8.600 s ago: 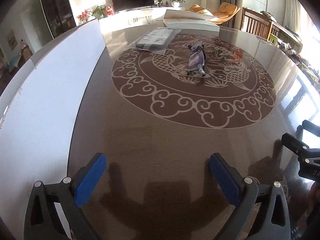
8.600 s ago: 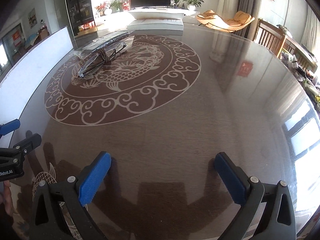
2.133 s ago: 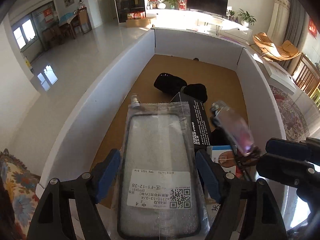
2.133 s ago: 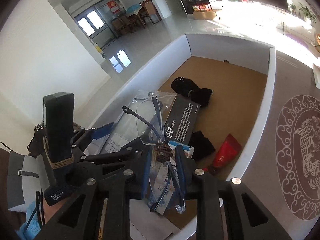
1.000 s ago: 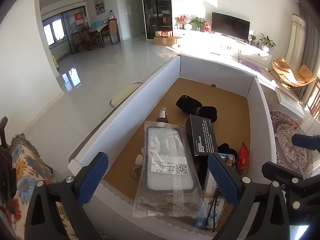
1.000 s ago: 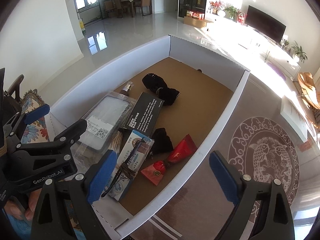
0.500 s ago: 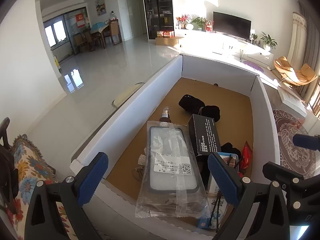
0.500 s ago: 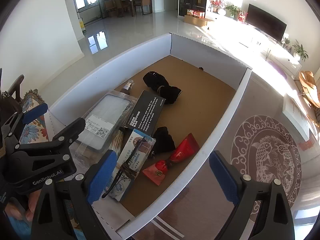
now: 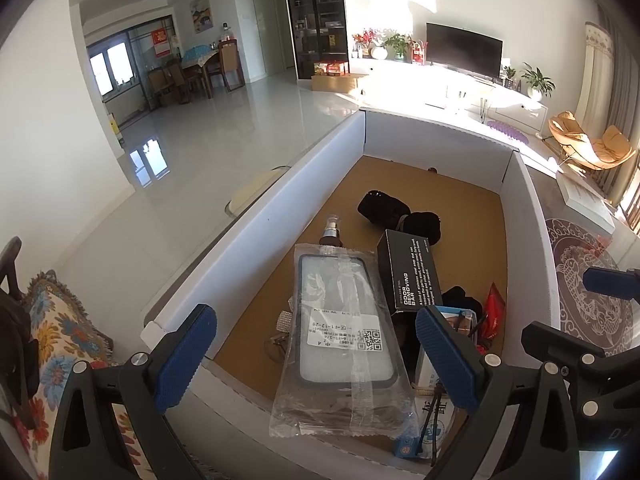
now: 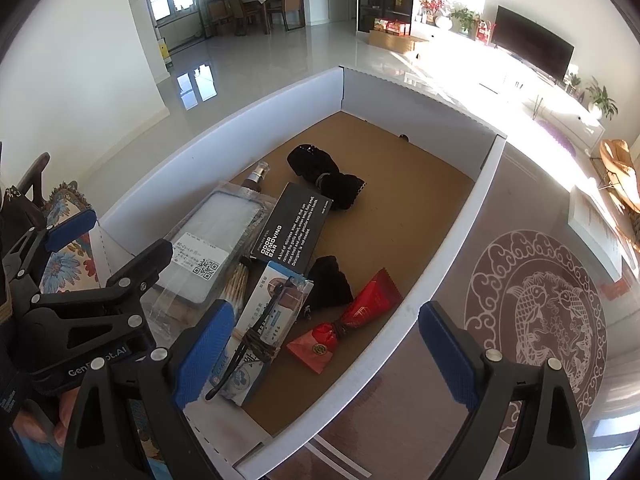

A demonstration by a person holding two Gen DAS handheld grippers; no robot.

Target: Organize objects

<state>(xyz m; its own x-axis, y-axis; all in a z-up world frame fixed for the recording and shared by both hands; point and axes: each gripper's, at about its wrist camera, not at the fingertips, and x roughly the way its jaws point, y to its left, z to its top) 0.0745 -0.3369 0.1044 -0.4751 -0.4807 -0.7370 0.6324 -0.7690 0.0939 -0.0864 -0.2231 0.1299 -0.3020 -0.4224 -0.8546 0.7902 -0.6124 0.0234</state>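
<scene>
- A sunlit living room with pale glossy floor tiles surrounds a dark table [image 10: 460,240] with a carp medallion; a white-walled cardboard box [image 9: 256,220] with a brown floor sits at the table's edge.
- The bagged phone case [image 9: 340,320] lies flat in the near left part of the box, its barcode label facing up, its clear wrapper reaching the near wall.
- Just right of it lies the black box [image 9: 408,270] printed "ODOR REMOVING BAR"; beyond both sits a black pouch [image 9: 396,214].
- The glasses [image 10: 256,332], folded and bound with a brown band, rest on a blue-and-white carton [image 10: 264,328] near the front.
- The left gripper [image 9: 316,356] hangs above the near end of the box, jaws spread wide, holding and touching nothing.
- The right gripper [image 10: 324,352] hovers over the box's right wall, jaws equally wide apart and empty.
- Only the right wrist view shows the red packet [image 10: 348,320], a black cloth bundle [image 10: 328,284] and wooden sticks [image 10: 236,280] clearly; the left wrist view mostly hides them.
- A small bottle [image 9: 331,232] pokes out past the case's far end.
- Only the left wrist view shows a floral cushion [image 9: 60,340] on a chair.
</scene>
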